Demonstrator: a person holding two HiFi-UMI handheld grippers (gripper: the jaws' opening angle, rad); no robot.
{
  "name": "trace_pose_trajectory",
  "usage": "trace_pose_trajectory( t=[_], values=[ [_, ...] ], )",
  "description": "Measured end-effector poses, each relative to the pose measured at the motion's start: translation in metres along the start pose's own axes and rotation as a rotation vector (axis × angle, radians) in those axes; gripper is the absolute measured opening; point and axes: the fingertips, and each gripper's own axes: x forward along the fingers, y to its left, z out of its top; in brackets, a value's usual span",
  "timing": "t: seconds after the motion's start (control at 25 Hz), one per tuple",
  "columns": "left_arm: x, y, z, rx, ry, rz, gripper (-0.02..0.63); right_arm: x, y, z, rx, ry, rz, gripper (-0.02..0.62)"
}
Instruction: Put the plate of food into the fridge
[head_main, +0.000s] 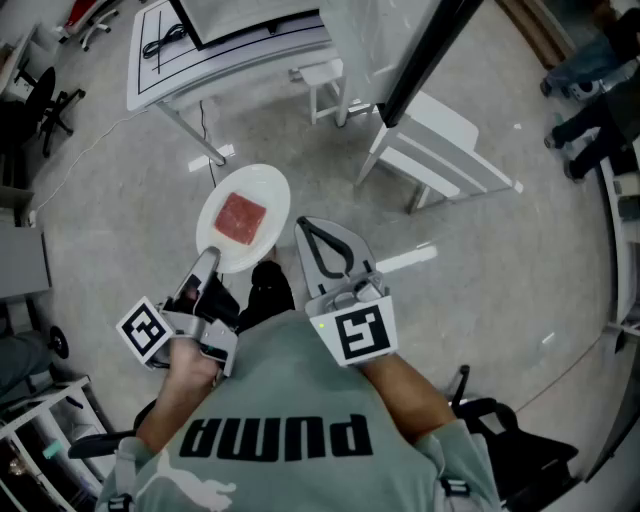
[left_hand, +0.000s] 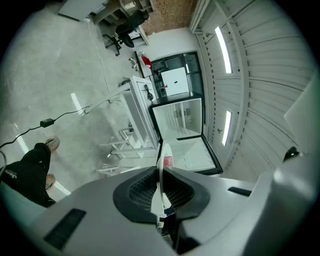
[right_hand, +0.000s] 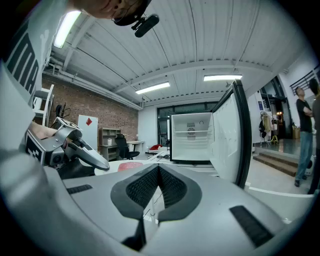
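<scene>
A white plate (head_main: 243, 196) carrying a flat red slab of food (head_main: 241, 218) is held out level above the floor. My left gripper (head_main: 209, 257) is shut on its near rim. The left gripper view has the plate (left_hand: 162, 187) edge-on between the jaws, the red food (left_hand: 168, 161) just past them. My right gripper (head_main: 303, 225) is beside the plate on the right, shut and empty. Ahead, the fridge (right_hand: 191, 137) stands open and looks empty, its door (right_hand: 226, 136) swung to the right. The right gripper view also catches my left gripper (right_hand: 102, 164) and the food (right_hand: 131, 166).
A white table (head_main: 225, 62) with cables on it stands ahead on the left, a small white stool (head_main: 324, 86) next to it. A white slatted bench (head_main: 440, 148) lies to the right. A person (right_hand: 302, 135) stands far right. An office chair (head_main: 505, 450) is behind me.
</scene>
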Motion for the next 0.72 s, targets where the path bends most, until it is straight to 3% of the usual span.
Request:
trace_pose_trajectory(
  t=[0.72],
  values=[
    [0.0086, -0.0090, 0.0040, 0.011, 0.034, -0.023, 0.032, -0.0004, -0.0061, 0.0074, 0.005, -0.017, -0.045, 0.003]
  ],
)
